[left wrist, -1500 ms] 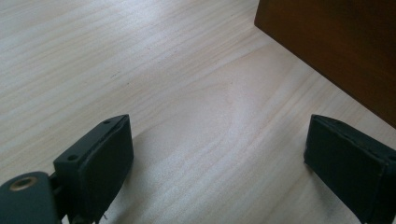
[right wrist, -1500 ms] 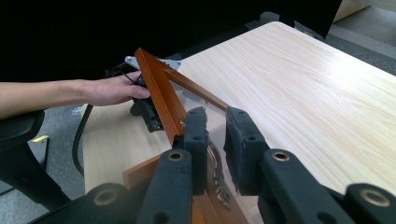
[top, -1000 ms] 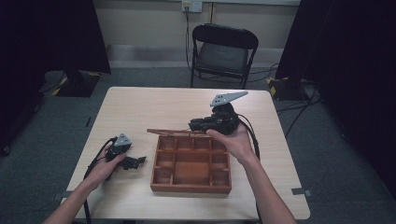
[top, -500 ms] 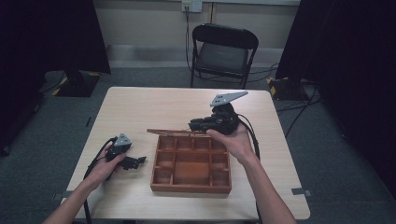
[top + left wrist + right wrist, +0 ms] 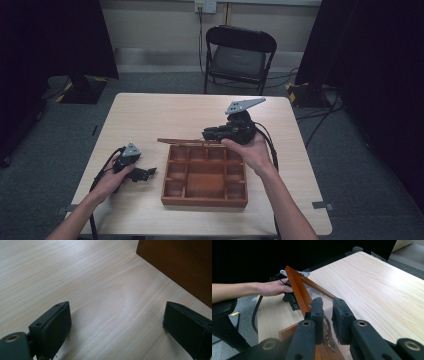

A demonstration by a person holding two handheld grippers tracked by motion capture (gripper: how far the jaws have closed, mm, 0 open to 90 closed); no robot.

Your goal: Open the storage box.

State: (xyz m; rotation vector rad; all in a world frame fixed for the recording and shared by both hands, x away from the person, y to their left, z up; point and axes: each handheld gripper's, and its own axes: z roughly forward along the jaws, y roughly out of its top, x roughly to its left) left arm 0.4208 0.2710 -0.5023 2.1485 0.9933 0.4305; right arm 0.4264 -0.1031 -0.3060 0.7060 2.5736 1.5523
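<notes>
Nothing moves since a second ago, we note: right claw [image 5: 327, 315] stays clamped on the raised glass lid [image 5: 298, 290] of the wooden box [image 5: 205, 175] mid-table [image 5: 165, 112], left claw [image 5: 116, 327] rests wide, empty, so the opening is paused.

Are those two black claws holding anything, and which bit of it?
The right gripper pinches the glass-paned lid of the wooden box at its front edge. The left gripper is open, holding nothing.
</notes>
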